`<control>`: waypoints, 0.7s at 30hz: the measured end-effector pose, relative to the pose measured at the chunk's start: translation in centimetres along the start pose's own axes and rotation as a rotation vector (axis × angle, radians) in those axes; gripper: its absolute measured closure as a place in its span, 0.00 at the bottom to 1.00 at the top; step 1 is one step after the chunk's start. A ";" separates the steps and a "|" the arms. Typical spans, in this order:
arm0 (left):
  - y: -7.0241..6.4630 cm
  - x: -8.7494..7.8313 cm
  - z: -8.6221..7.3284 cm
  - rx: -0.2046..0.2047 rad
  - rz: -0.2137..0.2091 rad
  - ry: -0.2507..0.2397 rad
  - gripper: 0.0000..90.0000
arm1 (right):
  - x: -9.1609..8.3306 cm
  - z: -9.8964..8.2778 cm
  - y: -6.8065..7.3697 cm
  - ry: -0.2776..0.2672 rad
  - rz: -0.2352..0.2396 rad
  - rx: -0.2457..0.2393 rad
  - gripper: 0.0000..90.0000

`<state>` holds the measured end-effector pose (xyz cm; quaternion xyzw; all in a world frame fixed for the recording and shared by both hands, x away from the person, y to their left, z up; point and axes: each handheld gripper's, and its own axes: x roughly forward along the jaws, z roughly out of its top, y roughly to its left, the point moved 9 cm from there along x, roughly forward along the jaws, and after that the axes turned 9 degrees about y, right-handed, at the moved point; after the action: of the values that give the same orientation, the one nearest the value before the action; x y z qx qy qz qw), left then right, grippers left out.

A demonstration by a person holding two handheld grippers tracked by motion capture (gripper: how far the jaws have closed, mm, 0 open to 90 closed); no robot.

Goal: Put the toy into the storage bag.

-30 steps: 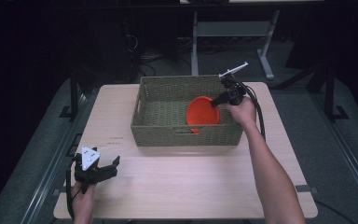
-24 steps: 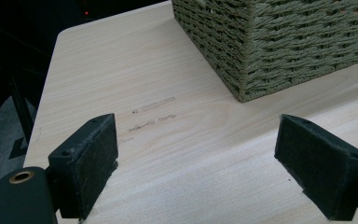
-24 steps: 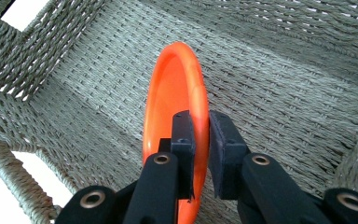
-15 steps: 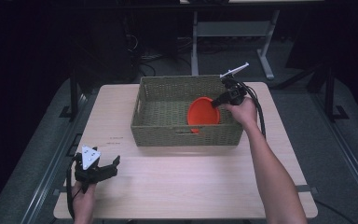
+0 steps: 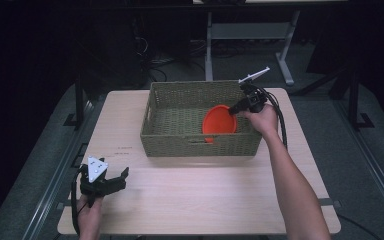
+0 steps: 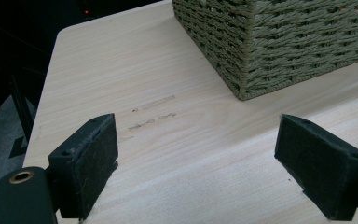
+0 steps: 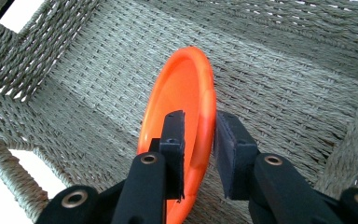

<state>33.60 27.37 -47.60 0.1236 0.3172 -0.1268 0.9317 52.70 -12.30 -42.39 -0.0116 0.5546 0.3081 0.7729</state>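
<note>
Right gripper view first: the right gripper point(image 7: 199, 140) has its fingers point(image 7: 175, 135) either side of the rim of an orange plate point(image 7: 182, 102). They've just been opening, and there's a thin gap showing between the far pad and the rim now, so it looks more like a loosened straddle than a firm pinch. Can't tell whether the near pad is touching. The plate stands tilted on its edge inside the woven basket point(image 7: 284, 70), with its lower rim down by the basket floor.

From the high view, the plate point(image 5: 219, 121) sits in the right half of the basket point(image 5: 180, 145), leaning near the front wall, and the right gripper point(image 5: 233, 111) reaches in over the right wall.

Left gripper point(image 5: 120, 179) is parked way off at the front left corner of the counter point(image 5: 205, 195), well apart from the basket. Left gripper view shows its fingers point(image 6: 91, 158) spread wide, nothing between them, just bare counter point(image 6: 177, 140) and the basket corner point(image 6: 270, 42) further on.
</note>
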 end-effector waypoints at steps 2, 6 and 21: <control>0.1 0.0 -0.1 0.001 0.002 0.002 0.14 | 0.1 -0.1 -0.1 0.005 -0.009 0.003 0.80; 0.0 0.0 0.0 0.000 0.002 -0.002 0.14 | 0.1 -0.1 -0.3 0.008 -0.022 0.006 0.79; -0.1 0.0 0.0 0.003 0.002 0.000 0.14 | -0.7 -1.0 -0.8 -0.030 0.008 0.013 0.75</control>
<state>33.57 27.32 -47.62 0.1252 0.3170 -0.1263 0.9316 52.11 -13.63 -42.40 0.0006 0.5450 0.3078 0.7799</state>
